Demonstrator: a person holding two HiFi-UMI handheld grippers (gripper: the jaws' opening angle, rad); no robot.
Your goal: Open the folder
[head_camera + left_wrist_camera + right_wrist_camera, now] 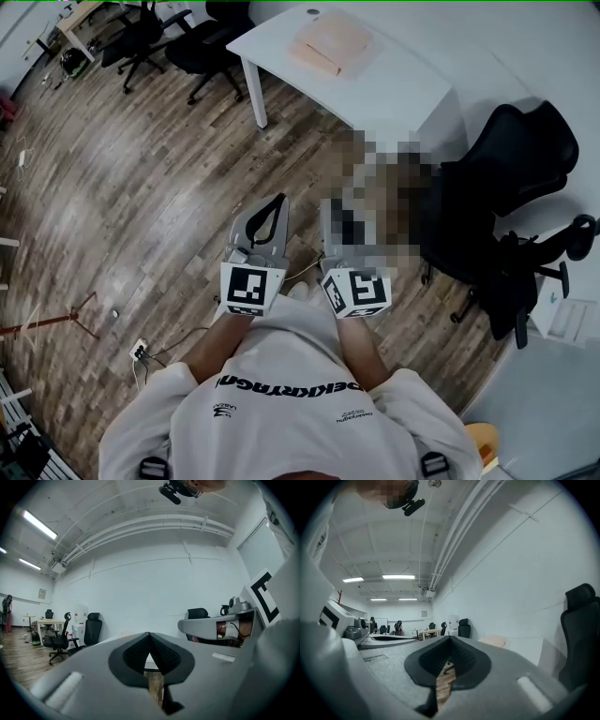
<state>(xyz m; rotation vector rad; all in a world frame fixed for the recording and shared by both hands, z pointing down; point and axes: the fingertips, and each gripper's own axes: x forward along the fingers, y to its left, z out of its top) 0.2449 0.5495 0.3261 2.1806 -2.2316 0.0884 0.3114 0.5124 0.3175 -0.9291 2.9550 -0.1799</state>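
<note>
Up top in head view, tan folder (330, 44) lies flat on white surface (403, 89), well apart from left tool (278, 202) and right tool (450, 639). Both tools' jaws together, empty. Right gripper view shows folder side-on.

Office clutter around you: wood floor (141, 187), white table (403, 94), black chairs.
Ahead of you the white table stands on the plank floor, with a black office chair (511, 159) just to its right. Two more black chairs (202, 42) stand left of the table, near a light wooden desk (80, 14). A white power strip (139, 351) with its cable lies on the floor to your left, and a reddish stand (47, 323) is further left. Ceiling strip lights (398, 577) are lit.
</note>
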